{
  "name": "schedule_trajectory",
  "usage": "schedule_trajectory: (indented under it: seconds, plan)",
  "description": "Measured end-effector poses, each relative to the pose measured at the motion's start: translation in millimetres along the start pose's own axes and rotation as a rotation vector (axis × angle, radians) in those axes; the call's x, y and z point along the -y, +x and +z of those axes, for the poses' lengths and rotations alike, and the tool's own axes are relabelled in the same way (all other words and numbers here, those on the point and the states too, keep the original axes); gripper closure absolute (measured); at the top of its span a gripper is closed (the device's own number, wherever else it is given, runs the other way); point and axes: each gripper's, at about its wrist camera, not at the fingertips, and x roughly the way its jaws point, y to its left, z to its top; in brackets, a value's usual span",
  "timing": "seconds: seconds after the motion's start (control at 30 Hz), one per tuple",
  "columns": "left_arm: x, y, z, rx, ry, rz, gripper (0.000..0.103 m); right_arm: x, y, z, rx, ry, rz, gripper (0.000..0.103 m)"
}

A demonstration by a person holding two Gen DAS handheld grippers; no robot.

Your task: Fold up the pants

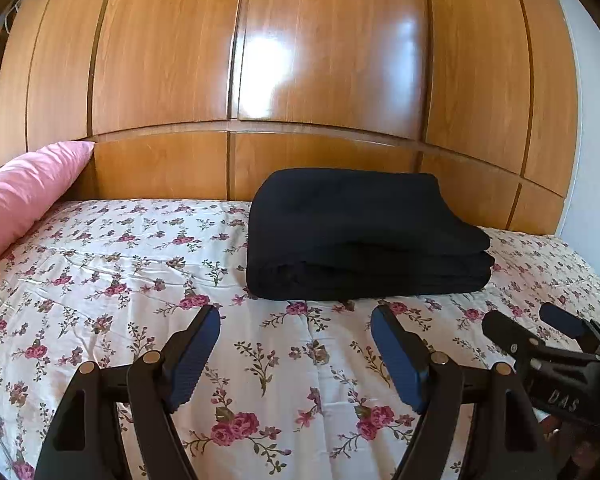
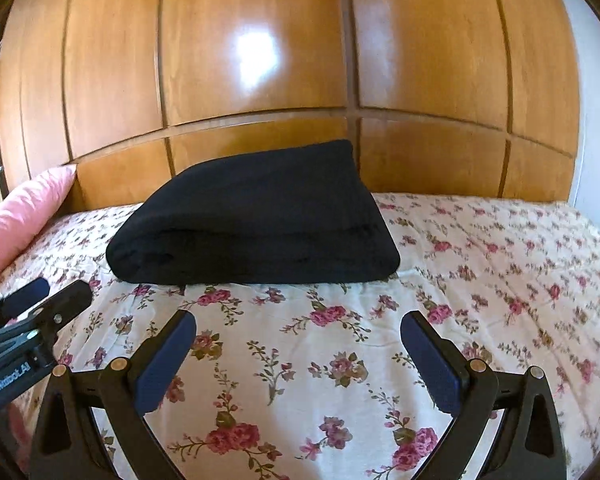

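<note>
The black pants (image 1: 360, 236) lie folded into a thick rectangular stack on the floral bedsheet (image 1: 140, 280), close to the wooden headboard wall. In the right wrist view the same pants (image 2: 256, 220) sit a little left of centre. My left gripper (image 1: 296, 316) is open, hovering above the sheet just in front of the stack, with nothing between its blue pads. My right gripper (image 2: 298, 322) is open too and empty, also short of the stack. Each gripper shows at the edge of the other's view: the right gripper (image 1: 524, 320) and the left gripper (image 2: 58, 286).
A pink pillow (image 1: 24, 192) leans at the far left of the bed. Glossy wooden wardrobe panels (image 1: 300, 60) rise right behind the bed. A white wall (image 1: 596, 160) borders the right side. Bare floral sheet (image 2: 500, 280) spreads to the right of the pants.
</note>
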Motion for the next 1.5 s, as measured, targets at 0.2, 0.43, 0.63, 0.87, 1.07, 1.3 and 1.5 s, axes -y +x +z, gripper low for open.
schedule_trajectory:
  seconds: [0.2, 0.43, 0.63, 0.87, 1.07, 1.3, 1.5]
  plan:
    - [-0.6, 2.0, -1.0, -0.01, 0.001, -0.001, 0.024, 1.4, 2.5, -0.8, -0.009, 0.009, -0.003, 0.0]
    - [-3.1, 0.9, -0.7, -0.007, -0.005, -0.006, 0.024, -3.3, 2.4, -1.5, -0.007, -0.012, -0.001, 0.0]
    - [-1.0, 3.0, -0.9, -0.02, 0.002, -0.002, 0.024, -2.5, 2.1, -1.5, -0.006, -0.01, -0.001, 0.0]
    - [2.2, -0.7, -0.8, -0.002, 0.023, -0.014, 0.024, -2.2, 1.2, -1.6, -0.005, -0.008, 0.0, 0.0]
    - [1.1, -1.5, -0.4, -0.003, 0.016, -0.033, 0.024, -2.7, 1.0, -1.2, 0.0, -0.016, 0.0, 0.0]
    - [5.0, -1.2, -0.1, -0.009, 0.037, -0.041, 0.024, -1.5, 0.6, -1.1, 0.002, -0.016, 0.002, 0.0]
    - [13.3, -3.4, -1.6, 0.001, 0.086, -0.051, 0.024, -1.5, 0.1, -1.1, 0.004, -0.015, 0.003, 0.0]
